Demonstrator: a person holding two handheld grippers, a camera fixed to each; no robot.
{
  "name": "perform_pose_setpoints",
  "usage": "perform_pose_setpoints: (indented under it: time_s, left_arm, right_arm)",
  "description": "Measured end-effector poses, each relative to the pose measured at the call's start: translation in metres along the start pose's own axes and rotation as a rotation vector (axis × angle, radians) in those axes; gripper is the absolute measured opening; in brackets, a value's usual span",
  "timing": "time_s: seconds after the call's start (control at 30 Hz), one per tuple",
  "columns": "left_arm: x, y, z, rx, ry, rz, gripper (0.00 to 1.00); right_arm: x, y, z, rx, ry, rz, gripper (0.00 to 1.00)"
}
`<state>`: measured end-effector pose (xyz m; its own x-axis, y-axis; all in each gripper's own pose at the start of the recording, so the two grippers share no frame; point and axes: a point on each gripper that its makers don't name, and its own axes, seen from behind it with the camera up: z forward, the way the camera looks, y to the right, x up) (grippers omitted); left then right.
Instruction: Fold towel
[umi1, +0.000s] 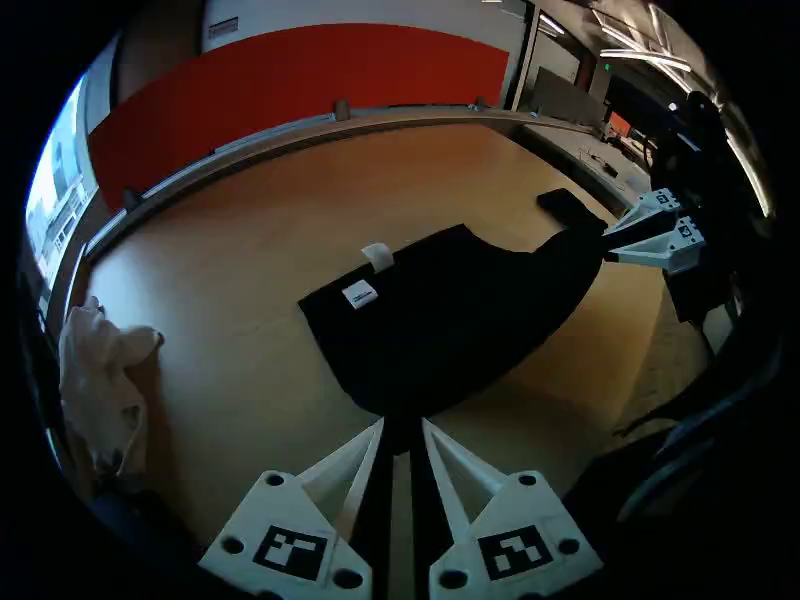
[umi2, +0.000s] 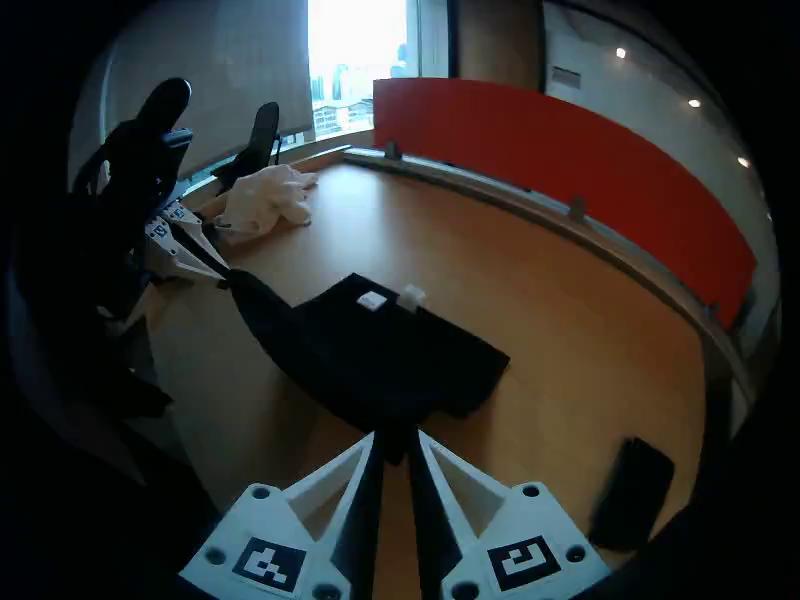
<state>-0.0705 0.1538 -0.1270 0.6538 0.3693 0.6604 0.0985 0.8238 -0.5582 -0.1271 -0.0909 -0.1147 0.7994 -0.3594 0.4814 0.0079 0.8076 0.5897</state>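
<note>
Treat the black towel (umi1: 450, 310), lying mostly flat on the wooden tabletop (umi1: 240, 300), as light, soft, sag-prone cloth best taken by its corners, as with the jaws of left gripper (umi1: 403, 430) and right gripper (umi2: 397, 438), each narrowed onto one corner.

No legible text, white tag (umi1: 359, 293) on black towel (umi1: 450, 320) too small to read
</note>
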Motion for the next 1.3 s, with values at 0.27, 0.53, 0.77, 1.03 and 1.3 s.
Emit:
perform_pose_setpoints:
  time_s: [0.27, 0.53, 0.77, 1.03, 1.3]
  left_arm:
    - [0.0, 0.001, 0.0, 0.0, -0.005, 0.0, 0.1]
    - [0.009, -0.004, 0.004, 0.009, 0.004, -0.01, 0.1]
    - [0.021, -0.017, 0.021, 0.027, 0.006, -0.034, 0.1]
    - [0.04, -0.039, 0.05, 0.057, 0.005, -0.03, 0.1]
    - [0.047, -0.053, 0.08, 0.076, -0.015, -0.032, 0.1]
  right_arm:
    - [-0.003, -0.002, 0.0, 0.005, -0.009, -0.002, 0.16]
    - [0.001, 0.004, 0.003, 0.002, -0.007, -0.011, 0.16]
    - [0.01, 0.019, 0.018, -0.005, -0.006, -0.02, 0.16]
    - [0.017, 0.048, 0.047, -0.029, -0.027, -0.032, 0.16]
    - [0.013, 0.068, 0.075, -0.04, -0.065, -0.02, 0.16]
